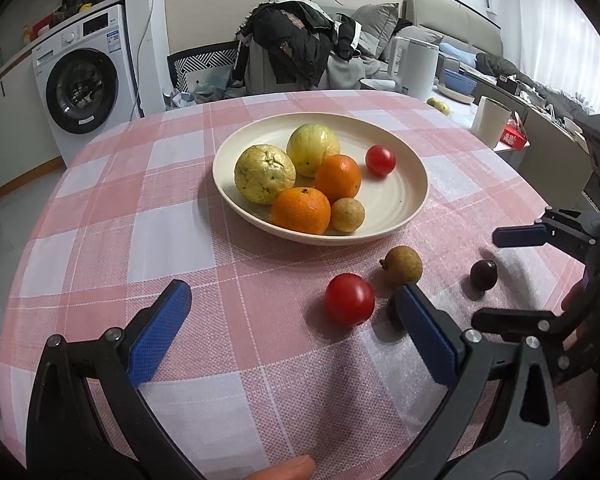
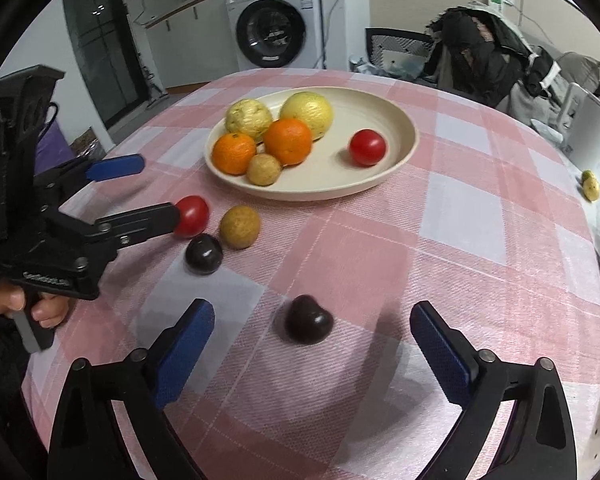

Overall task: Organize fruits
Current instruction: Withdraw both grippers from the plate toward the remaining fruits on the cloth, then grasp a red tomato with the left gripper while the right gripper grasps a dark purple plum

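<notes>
Left wrist view: left gripper (image 1: pixel 290 312) spread wide, nothing between its pads; cream plate (image 1: pixel 404 204) on checked tablecloth (image 1: pixel 172 236) holds six fruits. Red tomato (image 1: pixel 349 299) and brown longan (image 1: pixel 403 265) lie loose near the right pad.

Right wrist view: right gripper (image 2: pixel 312 332) released, dark plum (image 2: pixel 309 320) on the cloth between its fingers, untouched. Second dark plum (image 2: pixel 204 254) beside the longan.

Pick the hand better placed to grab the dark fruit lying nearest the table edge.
Right. The right gripper stands open with that dark fruit lying between its fingers; the left gripper is over by the red tomato.
</notes>
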